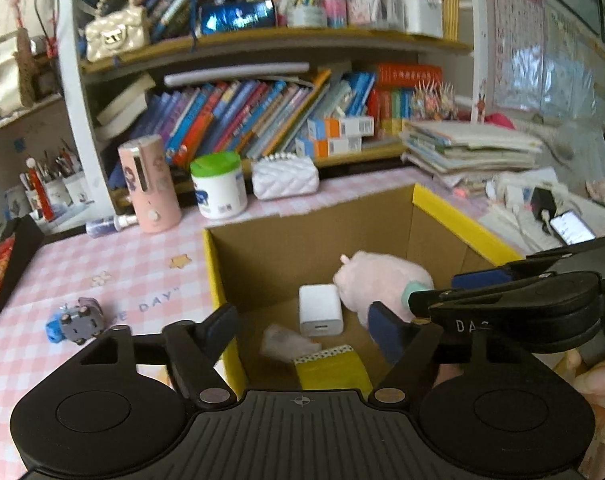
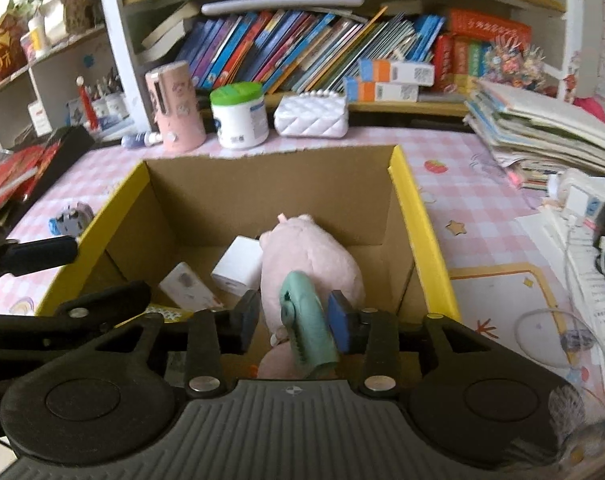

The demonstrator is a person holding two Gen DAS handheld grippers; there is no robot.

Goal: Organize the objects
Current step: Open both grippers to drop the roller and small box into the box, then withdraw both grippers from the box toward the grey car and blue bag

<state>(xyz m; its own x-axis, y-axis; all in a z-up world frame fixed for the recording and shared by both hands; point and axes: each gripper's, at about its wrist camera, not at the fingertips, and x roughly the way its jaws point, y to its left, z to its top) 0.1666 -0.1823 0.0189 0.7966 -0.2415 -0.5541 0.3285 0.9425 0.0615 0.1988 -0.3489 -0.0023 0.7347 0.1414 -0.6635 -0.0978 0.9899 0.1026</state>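
Note:
A yellow-rimmed cardboard box [image 1: 442, 212] [image 2: 412, 216] stands on the pink checked table. Inside lie a pink plush pig [image 1: 382, 280] [image 2: 306, 260], a white charger block [image 1: 320, 310] [image 2: 238, 266] and a white card-like packet [image 2: 186, 286]. My right gripper [image 2: 294, 320] is over the box, its fingers part open around the pig's green clip [image 2: 306, 320]; whether they grip it is unclear. It also shows in the left wrist view [image 1: 442, 292]. My left gripper [image 1: 306, 328] is open and empty over the box's left wall. A small blue-grey toy [image 1: 76, 320] [image 2: 70, 216] lies on the table left of the box.
Behind the box stand a pink cylinder [image 1: 150, 184], a green-lidded white tub [image 1: 218, 184] and a white quilted purse [image 1: 284, 176]. Bookshelves rise behind them. A paper stack [image 1: 470, 148] and a phone [image 1: 572, 232] lie at the right. A dark tray [image 1: 6, 264] sits at the left.

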